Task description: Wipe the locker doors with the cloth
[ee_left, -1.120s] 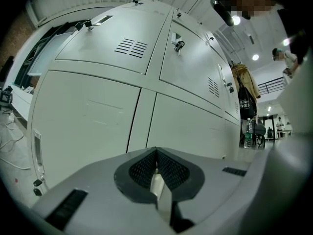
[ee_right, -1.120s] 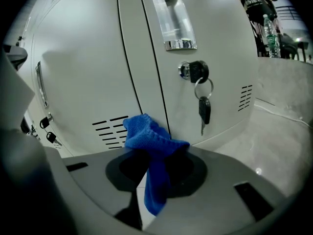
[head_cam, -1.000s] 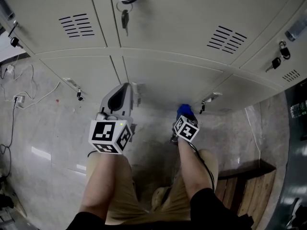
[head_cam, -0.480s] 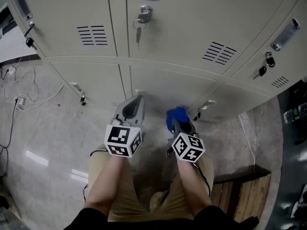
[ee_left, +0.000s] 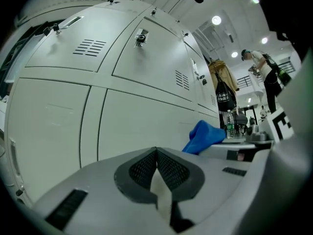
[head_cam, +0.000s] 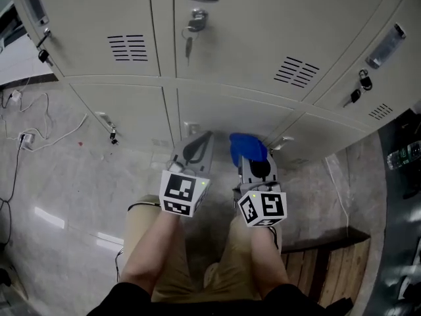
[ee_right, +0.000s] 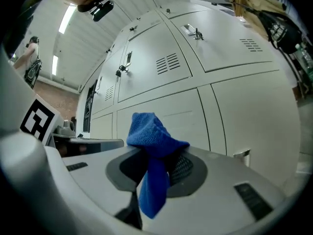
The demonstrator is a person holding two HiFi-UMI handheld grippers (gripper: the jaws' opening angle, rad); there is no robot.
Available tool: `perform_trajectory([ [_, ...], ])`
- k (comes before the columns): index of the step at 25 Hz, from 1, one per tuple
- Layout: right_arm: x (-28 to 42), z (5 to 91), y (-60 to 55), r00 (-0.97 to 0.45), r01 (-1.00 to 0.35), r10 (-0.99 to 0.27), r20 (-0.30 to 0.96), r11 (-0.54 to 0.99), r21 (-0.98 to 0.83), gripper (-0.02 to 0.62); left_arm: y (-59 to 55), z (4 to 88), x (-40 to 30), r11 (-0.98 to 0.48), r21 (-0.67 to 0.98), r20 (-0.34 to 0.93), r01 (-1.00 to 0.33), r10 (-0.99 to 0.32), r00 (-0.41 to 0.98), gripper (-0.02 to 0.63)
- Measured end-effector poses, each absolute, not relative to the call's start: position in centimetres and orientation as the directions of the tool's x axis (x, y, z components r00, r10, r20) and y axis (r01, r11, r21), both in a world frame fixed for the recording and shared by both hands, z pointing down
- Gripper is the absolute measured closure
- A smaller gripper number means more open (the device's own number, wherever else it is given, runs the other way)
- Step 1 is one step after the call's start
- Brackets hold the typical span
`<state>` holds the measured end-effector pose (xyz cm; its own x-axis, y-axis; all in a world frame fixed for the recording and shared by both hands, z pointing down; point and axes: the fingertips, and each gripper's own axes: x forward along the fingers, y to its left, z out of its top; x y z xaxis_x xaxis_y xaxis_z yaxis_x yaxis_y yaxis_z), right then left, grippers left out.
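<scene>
A bank of pale grey locker doors [head_cam: 223, 45] fills the upper head view, with keys hanging in some locks. My right gripper [head_cam: 252, 153] is shut on a blue cloth [head_cam: 246, 146], which bunches above its jaws and hangs down between them [ee_right: 152, 151]. The cloth sits close in front of a lower locker door [ee_right: 171, 119]; contact cannot be told. My left gripper [head_cam: 197, 143] is shut with nothing in it, beside the right one and pointing at the same lower door [ee_left: 137, 126]. The blue cloth [ee_left: 203, 136] shows to its right.
A key [head_cam: 191, 28] hangs from the upper middle door lock. Cables and a plug [head_cam: 26, 133] lie on the tiled floor at left. A wooden bench [head_cam: 329, 262] stands at lower right. The person's legs [head_cam: 164, 255] are below the grippers.
Both grippers have moved right and closer together, and the view has tilted up to show more of the upper doors. The cloth has stayed in the right gripper.
</scene>
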<state>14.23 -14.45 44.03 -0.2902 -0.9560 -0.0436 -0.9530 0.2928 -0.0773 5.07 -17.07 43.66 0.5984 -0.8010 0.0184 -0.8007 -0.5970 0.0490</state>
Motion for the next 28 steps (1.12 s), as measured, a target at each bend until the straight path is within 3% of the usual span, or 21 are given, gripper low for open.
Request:
perform_trajectory([
  [28, 13.7, 45.3, -15.0, -0.276, -0.957, -0.961, 0.000, 0.274, -0.096, 0.509, -17.5, 45.3, 6.3, -0.644, 0.051, 0.044, -0.763, -0.762, 0.646, 0.597],
])
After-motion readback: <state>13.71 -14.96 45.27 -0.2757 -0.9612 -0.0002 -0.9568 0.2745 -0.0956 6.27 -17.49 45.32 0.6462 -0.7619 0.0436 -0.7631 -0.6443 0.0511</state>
